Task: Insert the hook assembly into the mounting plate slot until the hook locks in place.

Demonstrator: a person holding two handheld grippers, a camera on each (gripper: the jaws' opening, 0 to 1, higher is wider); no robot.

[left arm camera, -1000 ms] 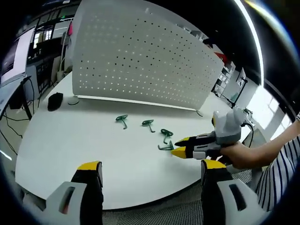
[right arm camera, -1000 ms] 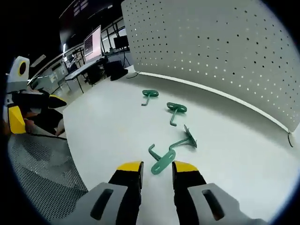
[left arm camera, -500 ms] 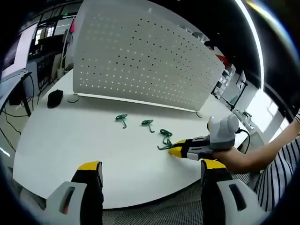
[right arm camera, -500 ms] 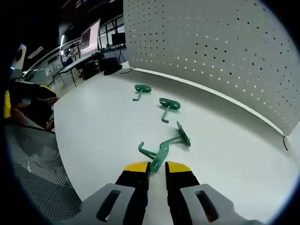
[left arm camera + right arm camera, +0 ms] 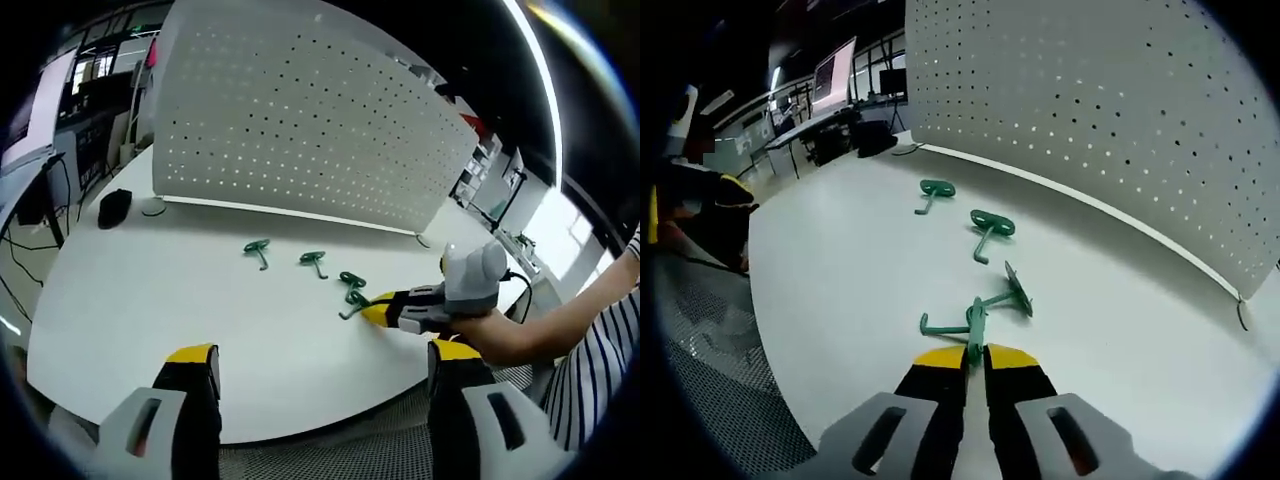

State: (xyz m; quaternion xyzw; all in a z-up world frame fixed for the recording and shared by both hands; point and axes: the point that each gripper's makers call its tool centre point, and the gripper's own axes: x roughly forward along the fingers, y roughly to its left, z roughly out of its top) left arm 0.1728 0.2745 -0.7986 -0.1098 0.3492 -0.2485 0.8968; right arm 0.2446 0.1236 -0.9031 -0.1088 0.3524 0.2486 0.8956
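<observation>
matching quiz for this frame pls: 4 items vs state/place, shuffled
Items:
1. right gripper
2. left gripper
3. pegboard
4. black mouse

States/places:
A. standing upright at the back of the table
B. open, holding nothing
C. on the table by the pegboard's left end in the left gripper view
D. shut on a green hook

Pairs: 1-D, 2-B, 3-A, 4-C

A round white surface (image 5: 150, 300) sits on dark mesh flooring (image 5: 710, 360). Desks with monitors (image 5: 835, 75) fill the upper left; bright windows (image 5: 560, 215) glow at right.
</observation>
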